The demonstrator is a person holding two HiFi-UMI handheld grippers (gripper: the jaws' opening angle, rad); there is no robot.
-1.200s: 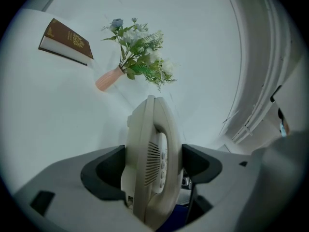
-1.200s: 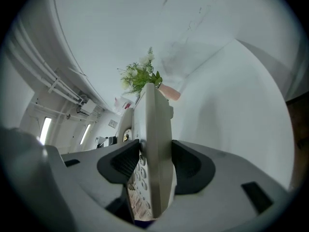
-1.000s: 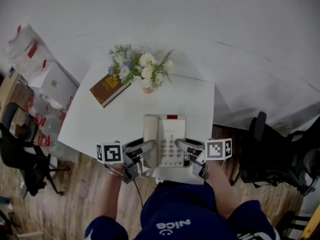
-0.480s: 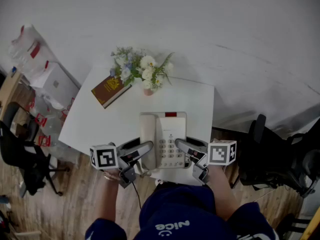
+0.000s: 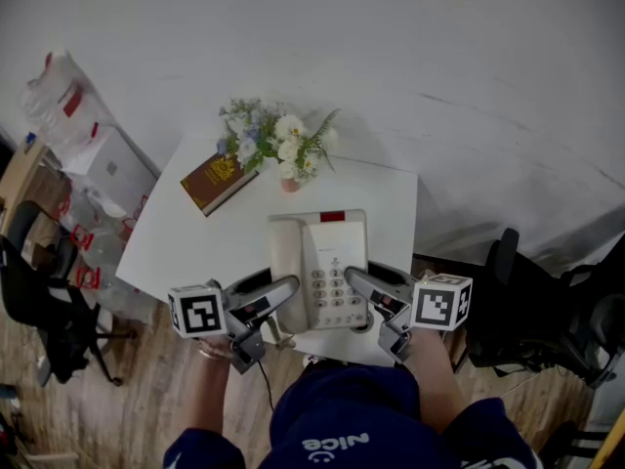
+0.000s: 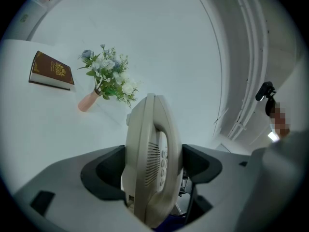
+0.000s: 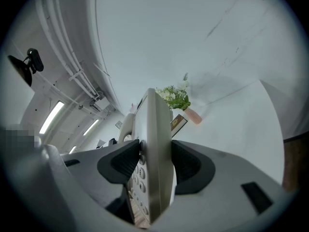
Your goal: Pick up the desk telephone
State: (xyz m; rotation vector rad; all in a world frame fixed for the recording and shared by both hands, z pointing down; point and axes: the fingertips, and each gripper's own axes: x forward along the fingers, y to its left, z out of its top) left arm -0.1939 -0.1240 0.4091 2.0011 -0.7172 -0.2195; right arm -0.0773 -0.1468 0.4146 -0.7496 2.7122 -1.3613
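A beige desk telephone [image 5: 319,267] with its handset on the left and a grey keypad is held above the near edge of the white table [image 5: 239,233]. My left gripper [image 5: 280,297] is shut on the phone's left, handset side [image 6: 150,163]. My right gripper [image 5: 357,285] is shut on its right edge [image 7: 155,163]. In both gripper views the phone stands edge-on between the jaws. A thin cord [image 5: 266,379] hangs below the phone.
A brown book [image 5: 219,181] lies at the table's far left. A small pink vase of flowers [image 5: 280,145] stands at the far edge. Black chairs [image 5: 44,301] flank the table on the wooden floor; bags and a box [image 5: 88,154] sit at the left.
Both grippers have risen with the telephone between them; it looks larger and nearer the head camera. The grippers' marker cubes have spread slightly outward.
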